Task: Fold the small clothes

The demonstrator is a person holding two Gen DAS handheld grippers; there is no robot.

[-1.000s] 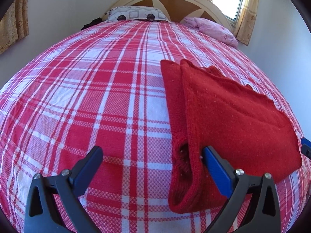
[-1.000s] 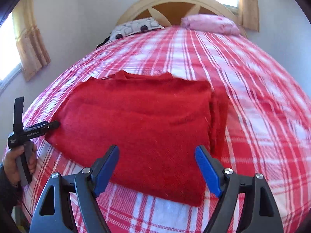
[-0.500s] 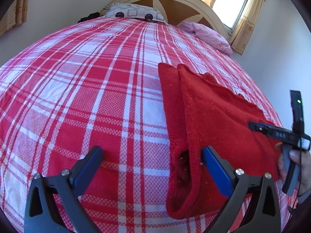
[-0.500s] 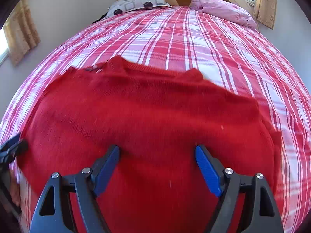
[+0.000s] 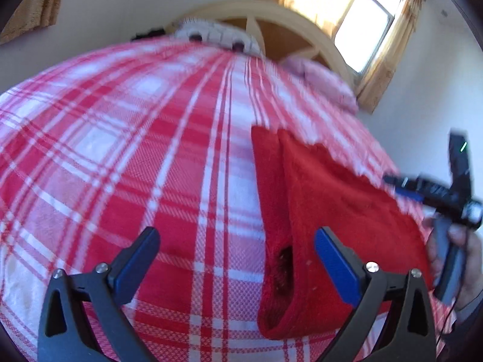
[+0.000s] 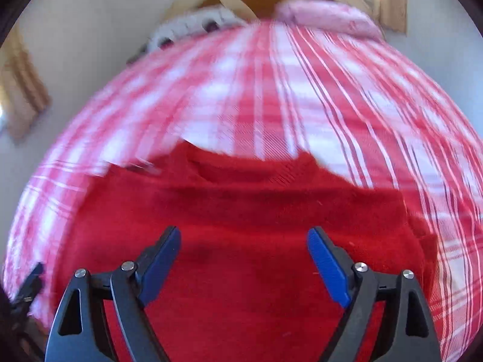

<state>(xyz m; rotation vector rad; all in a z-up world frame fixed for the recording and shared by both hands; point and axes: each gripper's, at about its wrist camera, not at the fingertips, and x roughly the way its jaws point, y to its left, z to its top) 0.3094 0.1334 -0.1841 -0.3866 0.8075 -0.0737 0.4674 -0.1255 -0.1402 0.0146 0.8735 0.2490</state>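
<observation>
step: folding red sweater [image 6: 241,211] on bed [image 5: 151,150] | both hand-held grippers [image 6: 244,259] wide, jaws just opening, holding nothing | next: likely grab an edge

Folded sweater [image 5: 338,211] lies flat on the bed [image 5: 135,157], near its foot edge and toward the right side. Two pillows [image 6: 326,18] sit at the head edge, against the headboard [image 5: 289,30]. Window [image 5: 362,21] behind the head-right corner.
</observation>
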